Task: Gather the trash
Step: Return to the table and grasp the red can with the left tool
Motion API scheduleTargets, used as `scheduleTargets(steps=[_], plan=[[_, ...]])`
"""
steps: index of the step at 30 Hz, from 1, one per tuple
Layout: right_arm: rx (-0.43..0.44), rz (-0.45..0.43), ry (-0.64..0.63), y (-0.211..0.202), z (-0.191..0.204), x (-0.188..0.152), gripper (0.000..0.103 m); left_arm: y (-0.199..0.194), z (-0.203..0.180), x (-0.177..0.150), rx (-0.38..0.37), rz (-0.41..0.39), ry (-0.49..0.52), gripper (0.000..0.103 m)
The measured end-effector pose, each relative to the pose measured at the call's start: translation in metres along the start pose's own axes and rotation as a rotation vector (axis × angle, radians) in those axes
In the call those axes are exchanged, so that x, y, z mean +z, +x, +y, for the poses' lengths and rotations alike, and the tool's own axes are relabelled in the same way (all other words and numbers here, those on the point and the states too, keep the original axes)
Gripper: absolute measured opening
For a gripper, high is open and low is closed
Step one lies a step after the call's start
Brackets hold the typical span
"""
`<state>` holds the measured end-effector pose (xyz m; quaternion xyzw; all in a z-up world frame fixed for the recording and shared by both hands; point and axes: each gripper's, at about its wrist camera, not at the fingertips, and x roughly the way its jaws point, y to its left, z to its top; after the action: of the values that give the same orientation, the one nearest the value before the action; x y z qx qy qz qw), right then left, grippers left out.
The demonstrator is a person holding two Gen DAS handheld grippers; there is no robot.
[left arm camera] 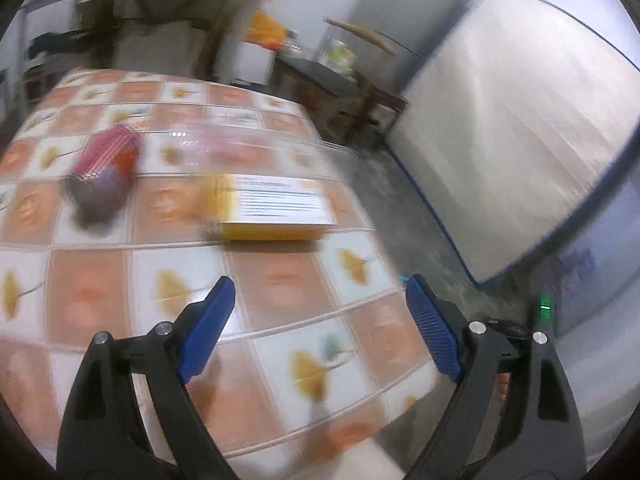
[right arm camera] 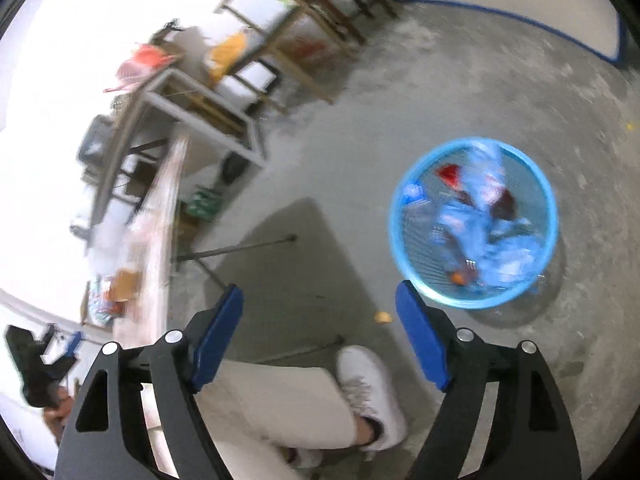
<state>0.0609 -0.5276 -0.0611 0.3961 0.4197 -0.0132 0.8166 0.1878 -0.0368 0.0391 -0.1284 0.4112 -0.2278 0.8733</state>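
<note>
In the left wrist view my left gripper (left arm camera: 318, 292) stands open over the patterned tablecloth (left arm camera: 280, 332), nothing between its blue pads. Ahead of it lies a yellow and white box (left arm camera: 276, 210), and further left a crumpled red and purple wrapper (left arm camera: 102, 174). In the right wrist view my right gripper (right arm camera: 318, 300) is open and empty, high above the concrete floor. A blue mesh basket (right arm camera: 404, 216) stands on the floor ahead to the right, with blue wrappers and other trash (right arm camera: 480, 220) inside. The left gripper (right arm camera: 48, 364) shows at the lower left edge.
The person's light trouser leg (right arm camera: 280, 400) and white shoe (right arm camera: 372, 384) are below the right gripper. A small orange scrap (right arm camera: 384, 317) lies on the floor near the basket. The table's edge (right arm camera: 160, 240) and legs are left. A mattress (left arm camera: 520, 132) leans right of the table.
</note>
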Motion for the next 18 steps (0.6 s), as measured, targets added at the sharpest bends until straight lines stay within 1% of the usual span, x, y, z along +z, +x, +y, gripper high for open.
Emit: scheduleTargets(steps=[2,5,6,8,10,11,14,16,18], plan=[[0.041,-0.019,-0.035,-0.008,0.037,-0.003,0.079,-0.019,0.028,-0.003,0.051,-0.023,-0.034,0.084],[0.092,-0.026,-0.090,-0.011,0.088,-0.006,0.080,-0.041,0.056,-0.005,0.120,-0.063,-0.057,0.085],[0.114,-0.022,-0.129,-0.008,0.115,-0.007,0.080,-0.048,0.065,-0.005,0.145,-0.080,-0.063,0.086],[0.137,-0.016,-0.198,-0.002,0.150,-0.010,0.081,-0.058,0.077,-0.005,0.174,-0.106,-0.065,0.087],[0.134,-0.003,-0.322,0.011,0.199,-0.015,0.082,-0.066,0.090,-0.004,0.208,-0.127,-0.064,0.088],[0.122,0.003,-0.386,0.019,0.221,-0.018,0.082,-0.068,0.093,-0.003,0.218,-0.134,-0.062,0.088],[0.117,0.025,-0.509,0.037,0.271,-0.029,0.082,-0.072,0.105,0.003,0.222,-0.155,-0.058,0.088],[0.145,0.041,-0.526,0.045,0.290,-0.031,0.082,-0.071,0.110,0.010,0.216,-0.170,-0.048,0.088],[0.170,0.054,-0.505,0.056,0.303,-0.030,0.082,-0.063,0.114,0.023,0.213,-0.168,-0.025,0.089]])
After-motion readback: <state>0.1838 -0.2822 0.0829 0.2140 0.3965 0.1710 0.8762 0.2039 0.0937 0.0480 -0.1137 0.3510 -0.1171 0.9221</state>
